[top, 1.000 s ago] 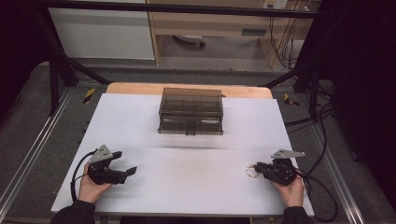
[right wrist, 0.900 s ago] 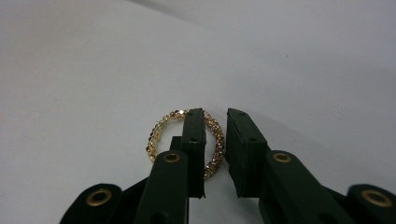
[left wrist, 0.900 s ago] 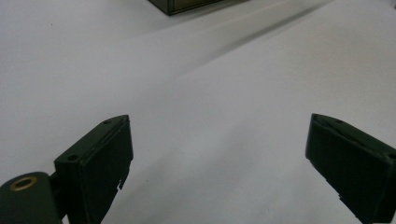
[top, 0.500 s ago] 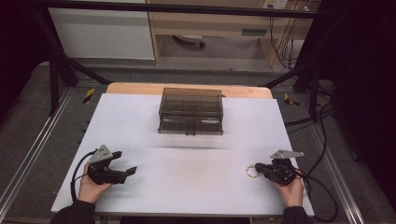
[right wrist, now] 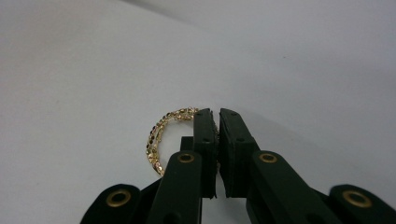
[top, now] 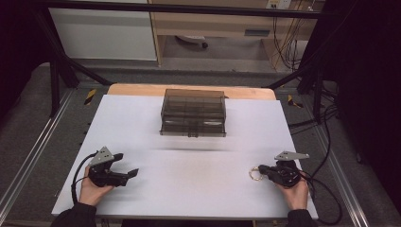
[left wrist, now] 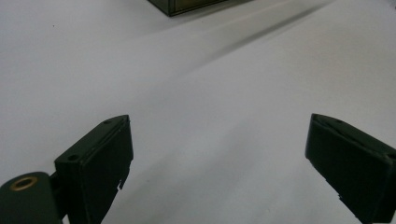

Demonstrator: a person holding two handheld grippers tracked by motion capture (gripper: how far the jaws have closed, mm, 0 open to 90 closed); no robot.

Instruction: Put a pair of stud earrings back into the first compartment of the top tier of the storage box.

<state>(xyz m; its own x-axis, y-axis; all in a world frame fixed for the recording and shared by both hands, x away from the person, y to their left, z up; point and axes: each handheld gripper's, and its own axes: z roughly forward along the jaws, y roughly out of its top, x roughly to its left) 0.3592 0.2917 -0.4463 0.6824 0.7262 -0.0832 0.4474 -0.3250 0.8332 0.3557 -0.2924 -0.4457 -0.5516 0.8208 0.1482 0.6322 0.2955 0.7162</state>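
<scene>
A small gold beaded bracelet (right wrist: pixel 156 140) lies on the white table top near the front right. My right gripper (right wrist: pixel 217 114) is shut on its right side, so the chain runs in between the two pressed pads. From above, the bracelet (top: pixel 255 174) shows just left of the right gripper (top: pixel 262 170), which a hand holds low over the table. At the front left, my left gripper (top: pixel 126 164) is open. In the left gripper view its jaws (left wrist: pixel 217 154) stand wide apart over bare table with nothing between them.
A smoky see-through drawer box (top: pixel 193 112) stands at the middle back of the white table (top: pixel 198 198); its corner (left wrist: pixel 187 4) shows at the top of the left gripper view. Cables trail off the right edge. Black frame posts flank the table.
</scene>
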